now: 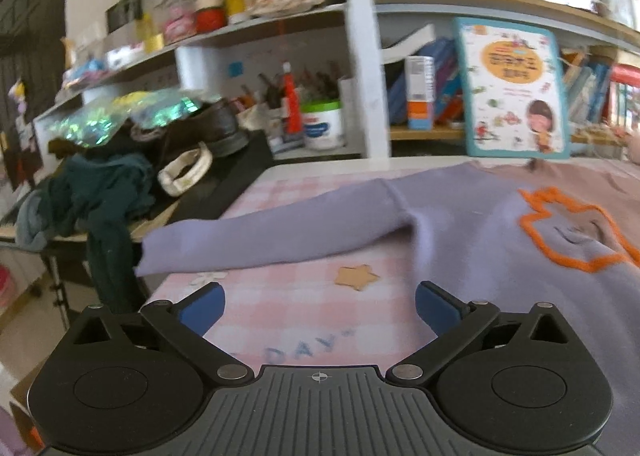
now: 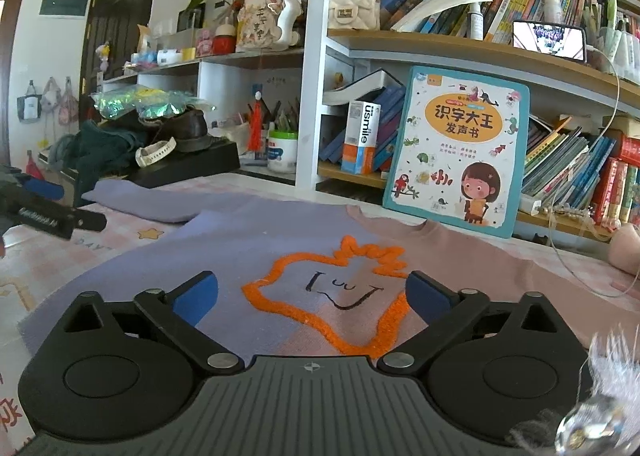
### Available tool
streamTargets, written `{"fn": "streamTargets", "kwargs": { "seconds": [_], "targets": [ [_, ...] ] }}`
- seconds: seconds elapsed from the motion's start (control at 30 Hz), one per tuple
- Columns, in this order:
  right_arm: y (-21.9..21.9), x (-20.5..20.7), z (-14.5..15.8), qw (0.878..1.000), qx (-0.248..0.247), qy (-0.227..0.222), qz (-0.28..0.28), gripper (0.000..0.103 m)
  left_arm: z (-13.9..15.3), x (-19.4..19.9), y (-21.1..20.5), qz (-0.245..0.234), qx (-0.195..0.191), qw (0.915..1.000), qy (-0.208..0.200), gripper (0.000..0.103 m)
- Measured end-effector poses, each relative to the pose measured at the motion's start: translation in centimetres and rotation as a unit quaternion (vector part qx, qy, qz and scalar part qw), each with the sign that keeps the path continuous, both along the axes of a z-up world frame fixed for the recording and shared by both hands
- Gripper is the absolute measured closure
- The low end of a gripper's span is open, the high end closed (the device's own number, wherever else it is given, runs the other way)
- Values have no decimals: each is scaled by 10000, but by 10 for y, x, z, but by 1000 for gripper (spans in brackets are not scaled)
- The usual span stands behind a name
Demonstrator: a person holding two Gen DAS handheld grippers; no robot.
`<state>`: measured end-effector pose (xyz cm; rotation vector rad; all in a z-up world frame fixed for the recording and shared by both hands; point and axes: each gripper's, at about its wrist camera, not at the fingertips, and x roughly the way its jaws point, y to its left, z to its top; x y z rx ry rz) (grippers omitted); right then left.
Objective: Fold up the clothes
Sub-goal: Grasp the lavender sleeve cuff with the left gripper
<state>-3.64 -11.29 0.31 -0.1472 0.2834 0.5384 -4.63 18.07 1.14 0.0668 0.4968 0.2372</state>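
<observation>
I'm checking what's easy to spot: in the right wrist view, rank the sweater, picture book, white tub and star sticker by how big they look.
1. sweater, though it lies nearest the camera
2. picture book
3. white tub
4. star sticker

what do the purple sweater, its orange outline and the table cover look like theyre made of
Purple sweater: looks like soft matte knit or fleece fabric; it drapes with no shine. Orange outline: raised, fuzzy stitching, likely chenille or towel embroidery. Table cover: smooth pink check with printed stars and letters, lying flat; possibly coated cloth or vinyl, cannot tell which.
</observation>
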Motion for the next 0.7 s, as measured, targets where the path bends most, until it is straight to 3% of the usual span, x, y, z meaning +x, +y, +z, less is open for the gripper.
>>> {"fn": "streamTargets", "kwargs": {
  "seconds": [0.4,0.7],
  "targets": [
    [6,14,-6,9988,-160,467,74,1,-4,50,82,1002,-551,9929,332,0],
    [3,21,-8,9975,-91,695,-8,1,-6,85,147,1682,-1605,9712,523,3]
  ]
}}
